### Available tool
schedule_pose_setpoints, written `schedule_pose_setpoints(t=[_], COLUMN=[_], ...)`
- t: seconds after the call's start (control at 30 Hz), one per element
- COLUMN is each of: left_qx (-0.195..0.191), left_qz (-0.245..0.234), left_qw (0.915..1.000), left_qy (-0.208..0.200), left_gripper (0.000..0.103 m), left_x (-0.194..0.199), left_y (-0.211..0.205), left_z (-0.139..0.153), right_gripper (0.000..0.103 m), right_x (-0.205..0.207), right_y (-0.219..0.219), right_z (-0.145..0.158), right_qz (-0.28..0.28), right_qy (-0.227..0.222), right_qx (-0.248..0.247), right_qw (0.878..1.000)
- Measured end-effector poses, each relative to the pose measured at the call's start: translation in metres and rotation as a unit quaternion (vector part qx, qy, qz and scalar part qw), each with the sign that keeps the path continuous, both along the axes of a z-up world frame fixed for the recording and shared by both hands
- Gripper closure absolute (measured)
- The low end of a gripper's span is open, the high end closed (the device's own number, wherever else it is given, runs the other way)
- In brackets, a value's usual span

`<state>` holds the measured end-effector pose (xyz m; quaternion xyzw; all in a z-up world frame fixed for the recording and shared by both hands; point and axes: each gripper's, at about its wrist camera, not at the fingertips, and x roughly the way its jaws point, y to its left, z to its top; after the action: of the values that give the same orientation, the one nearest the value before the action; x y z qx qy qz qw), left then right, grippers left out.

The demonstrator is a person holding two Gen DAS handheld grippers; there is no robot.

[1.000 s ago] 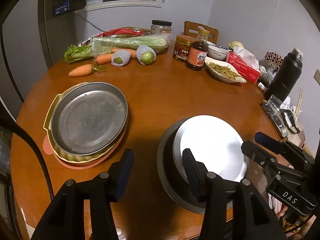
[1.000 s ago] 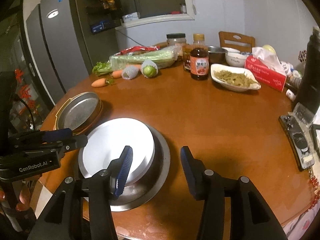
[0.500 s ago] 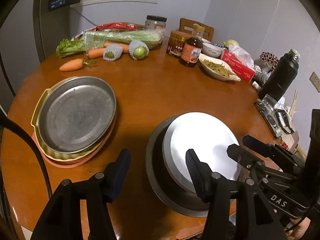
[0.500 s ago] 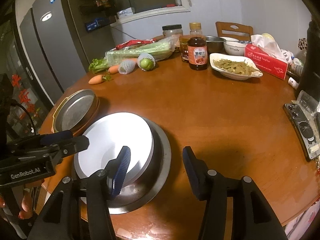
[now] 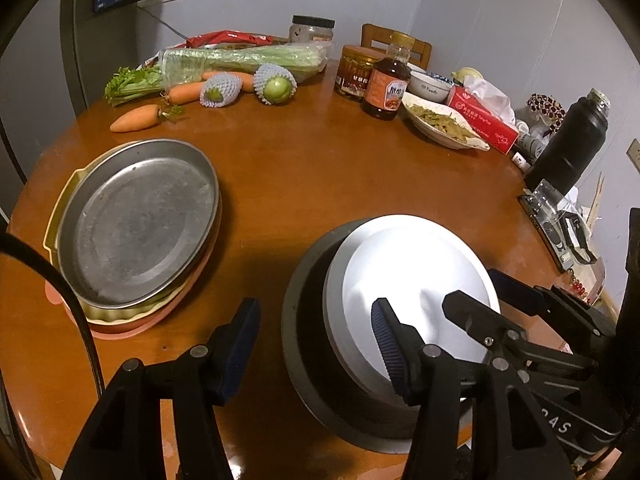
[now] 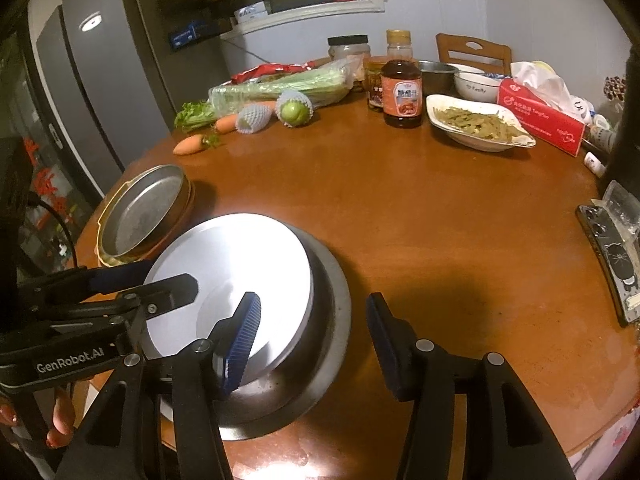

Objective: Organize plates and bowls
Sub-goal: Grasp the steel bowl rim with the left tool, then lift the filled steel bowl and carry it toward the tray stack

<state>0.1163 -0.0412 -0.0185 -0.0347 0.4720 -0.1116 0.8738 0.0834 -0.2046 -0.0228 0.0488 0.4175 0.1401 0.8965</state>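
Observation:
A white plate (image 5: 404, 264) lies in a wider grey metal dish (image 5: 304, 344) near the front edge of the round wooden table (image 5: 320, 168). My left gripper (image 5: 314, 344) is open and straddles the dish's left rim, one finger over the white plate, the other outside it. My right gripper (image 6: 314, 336) is open too and straddles the right rim of the same white plate (image 6: 240, 272) and metal dish (image 6: 336, 320). Each gripper shows in the other's view: the right gripper (image 5: 476, 292) and the left gripper (image 6: 168, 280). To the left a steel pan (image 5: 136, 224) tops a yellow dish and a pink plate.
At the back lie carrots (image 5: 134, 118), celery, netted fruit, jars, a sauce bottle (image 5: 386, 88) and a dish of greens (image 5: 440, 124). A tissue box (image 6: 540, 116), a black flask (image 5: 568, 148) and a phone (image 6: 612, 256) line the right side. A fridge stands left.
Both grippers' jaws have widened a little. The left gripper has sunk slightly toward the dish, and the right gripper's fingertips now reach further over the white plate.

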Motion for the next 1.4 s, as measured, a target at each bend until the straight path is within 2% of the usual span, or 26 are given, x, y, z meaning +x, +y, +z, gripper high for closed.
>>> schedule_pose_setpoints(t=[0.43, 0.57, 0.83, 0.93, 1.1, 1.4], left_qx=[0.002, -0.008, -0.023, -0.027, -0.032, -0.025], left_qz=[0.004, 0.004, 0.002, 0.0, -0.006, 0.002], left_qw=[0.9999, 0.9998, 0.9996, 0.9995, 0.9993, 0.9996], left_qy=[0.011, 0.018, 0.019, 0.02, 0.017, 0.013], left_gripper=[0.045, 0.045, 0.046, 0.047, 0.057, 0.057], left_x=[0.009, 0.011, 0.012, 0.013, 0.012, 0.01], left_y=[0.0, 0.003, 0.003, 0.003, -0.003, -0.001], left_z=[-0.011, -0.016, -0.018, -0.019, -0.019, -0.017], right_gripper=[0.046, 0.046, 0.046, 0.05, 0.055, 0.057], right_x=[0.01, 0.014, 0.012, 0.012, 0.011, 0.008], right_y=[0.001, 0.002, 0.002, 0.002, 0.001, 0.002], right_z=[-0.013, -0.02, -0.021, -0.022, -0.022, -0.018], right_qz=[0.008, 0.012, 0.023, 0.026, 0.031, 0.028], right_qy=[0.027, 0.039, 0.029, 0.03, 0.027, 0.017], right_qx=[0.026, 0.034, 0.042, 0.049, 0.06, 0.061], right_qw=[0.999, 0.999, 0.998, 0.998, 0.997, 0.998])
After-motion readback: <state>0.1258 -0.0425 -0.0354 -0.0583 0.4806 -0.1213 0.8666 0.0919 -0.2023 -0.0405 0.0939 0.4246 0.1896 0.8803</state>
